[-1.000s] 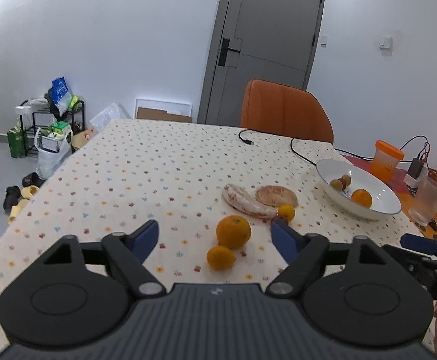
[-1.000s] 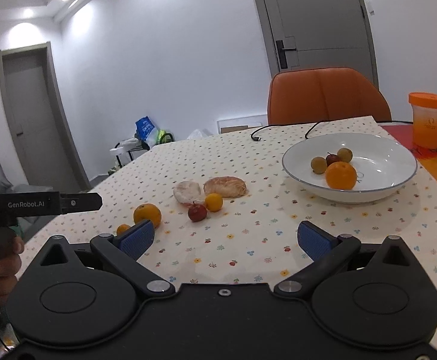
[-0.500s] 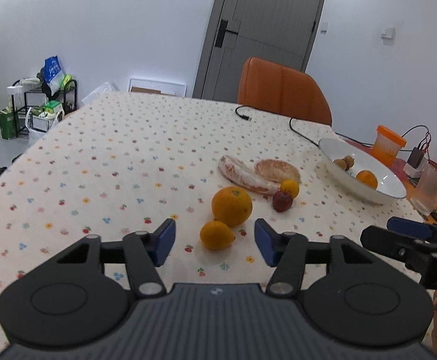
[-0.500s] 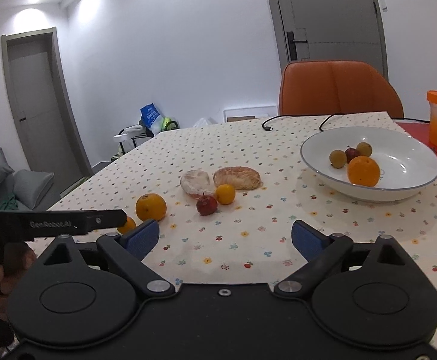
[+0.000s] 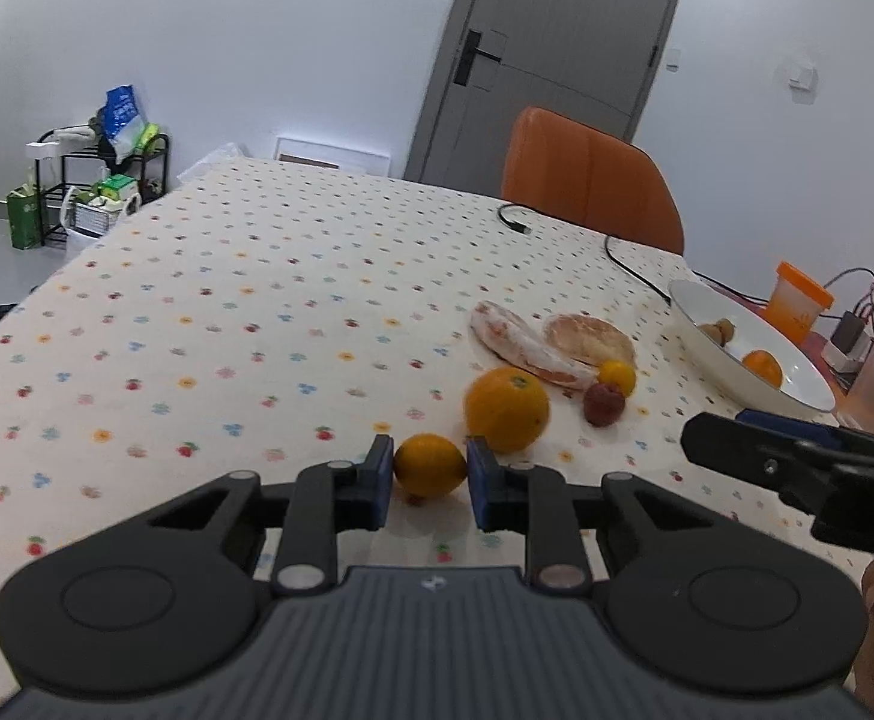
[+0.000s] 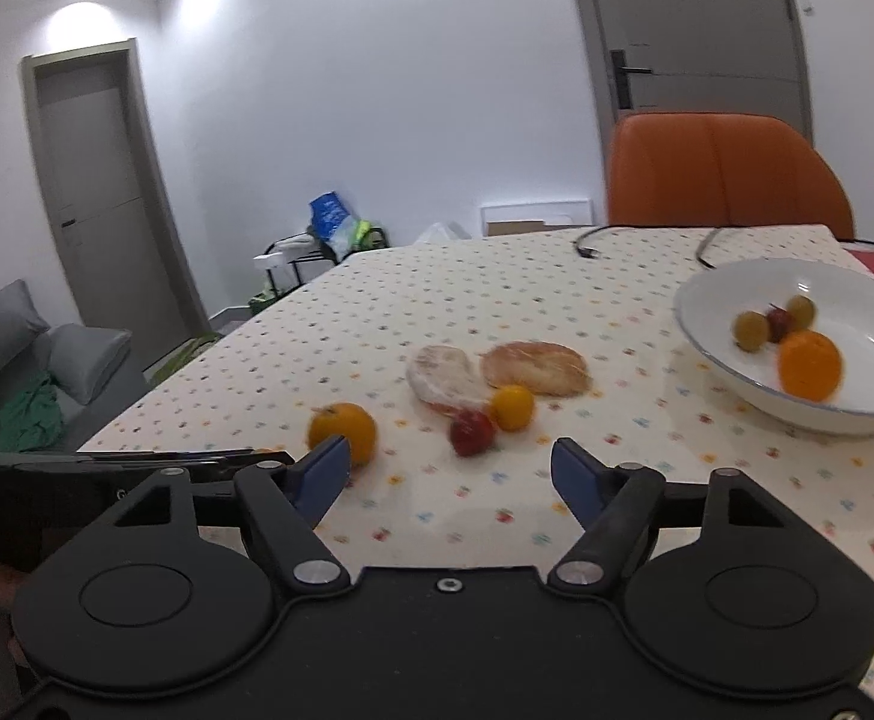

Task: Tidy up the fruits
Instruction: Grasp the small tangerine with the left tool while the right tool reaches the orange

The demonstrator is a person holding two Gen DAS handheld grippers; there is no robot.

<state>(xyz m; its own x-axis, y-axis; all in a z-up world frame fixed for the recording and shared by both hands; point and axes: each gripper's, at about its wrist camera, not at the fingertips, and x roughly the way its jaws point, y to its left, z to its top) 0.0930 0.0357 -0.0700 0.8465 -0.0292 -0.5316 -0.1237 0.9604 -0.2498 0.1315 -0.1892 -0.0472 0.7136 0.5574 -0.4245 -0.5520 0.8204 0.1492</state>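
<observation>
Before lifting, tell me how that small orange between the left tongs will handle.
The small orange looks round, so it may roll if released. Its skin looks smooth, so it could slip between the flat pads. It seems firm, holding its shape.

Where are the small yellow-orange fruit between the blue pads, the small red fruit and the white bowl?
small yellow-orange fruit (image 5: 429, 464), left wrist view, its front face.
small red fruit (image 6: 472, 432), right wrist view, its middle.
white bowl (image 6: 731, 282), right wrist view, far inner wall.

Left gripper (image 5: 428, 483): pointed forward and downward, low over the table, blue pads pressed on either side of a small orange fruit (image 5: 429, 464). Right gripper (image 6: 450, 468): pointed forward, slightly downward, jaws closing, nothing between them; its black body shows at right in the left wrist view.
</observation>
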